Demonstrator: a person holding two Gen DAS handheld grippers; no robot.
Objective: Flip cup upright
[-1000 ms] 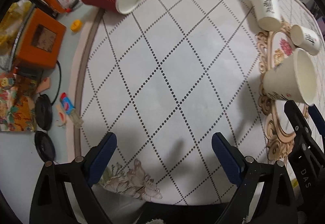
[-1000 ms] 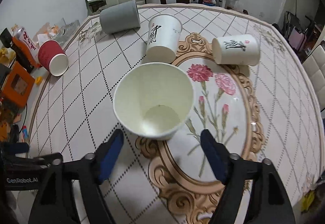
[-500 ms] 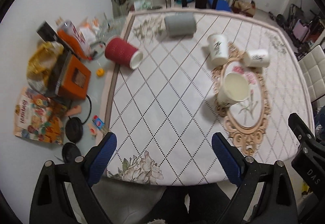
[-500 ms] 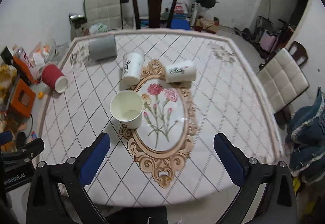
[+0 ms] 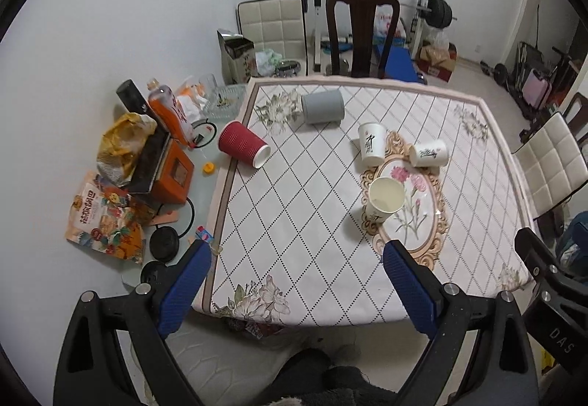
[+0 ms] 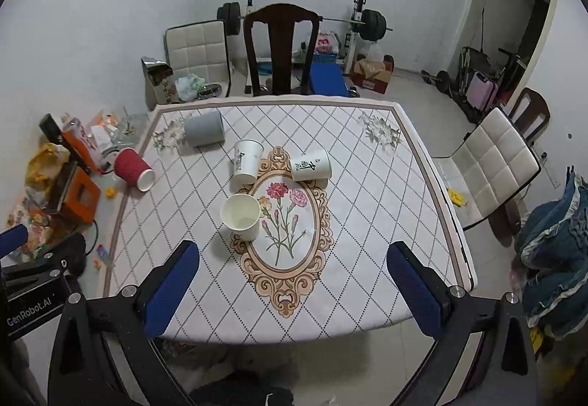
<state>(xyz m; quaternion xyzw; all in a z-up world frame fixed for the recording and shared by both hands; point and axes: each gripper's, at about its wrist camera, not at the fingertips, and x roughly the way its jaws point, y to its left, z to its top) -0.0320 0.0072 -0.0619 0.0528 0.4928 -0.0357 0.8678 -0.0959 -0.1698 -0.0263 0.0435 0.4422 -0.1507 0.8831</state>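
A white paper cup (image 5: 385, 199) (image 6: 242, 216) stands upright, mouth up, at the left edge of the floral oval on the tablecloth. A second white cup (image 5: 371, 142) (image 6: 247, 161) stands mouth down behind it. A third white cup (image 5: 428, 154) (image 6: 311, 165), a red ribbed cup (image 5: 243, 145) (image 6: 133, 169) and a grey cup (image 5: 323, 107) (image 6: 204, 129) lie on their sides. My left gripper (image 5: 296, 290) and right gripper (image 6: 292, 290) are both open and empty, held high above the table's near edge, well back from the cups.
The table (image 6: 389, 222) carries a diamond-patterned cloth. Clutter of boxes, bags and bottles (image 5: 147, 163) lies off its left edge. A dark wooden chair (image 6: 281, 49) stands at the far side and a white padded chair (image 6: 492, 163) at the right.
Both grippers have pulled up and back from the table, away from the upright white cup, so the whole table now shows. The right gripper's jaws have widened.
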